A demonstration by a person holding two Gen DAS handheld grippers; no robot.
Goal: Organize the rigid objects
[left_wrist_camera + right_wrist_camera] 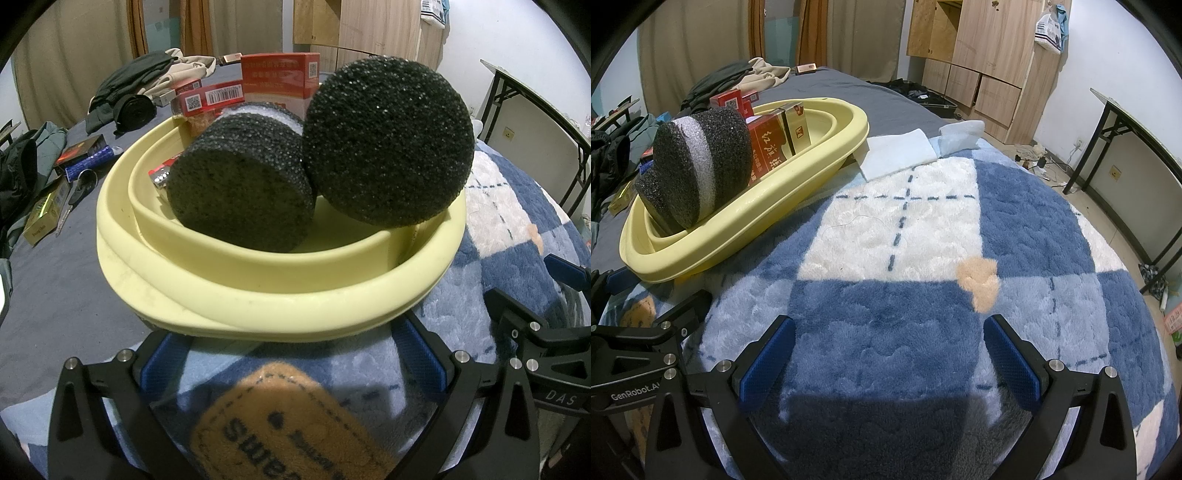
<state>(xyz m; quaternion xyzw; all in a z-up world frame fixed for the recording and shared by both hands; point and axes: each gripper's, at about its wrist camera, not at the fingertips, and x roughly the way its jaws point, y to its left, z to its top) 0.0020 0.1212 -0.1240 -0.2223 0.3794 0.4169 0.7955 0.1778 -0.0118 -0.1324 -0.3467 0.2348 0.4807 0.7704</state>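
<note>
Basin [258, 291] looks mostly loaded already: two black foam pucks [388, 142] leaning together at its near end, red boxes [280, 79] stacked behind them, so by my read this is a gap between picks, w/ stray items yet to gather. Beyond the basin's far-left side, on the grey sheet, lie more rigid bits: a dark box [79, 153], a gold box [44, 218], keys [75, 194]. Those seem the likely next targets, tho I can't say which.

Next move prob calls for one gripper to travel past the basin's left rim, drop low over a box and close across its narrow sides; the soft bedding means pressing down a bit to get pads under an edge.

Left gripper [293, 363]: jaws spread wide, nothing held, nose just short of the basin's near rim, hovering over the blanket [897, 236]. Right gripper [888, 358]: jaws also wide apart, empty, low over the blanket to the right of the basin, well apart from it, pointing roughly along the basin's long side toward the folded cloth [899, 153] past its far end
</note>
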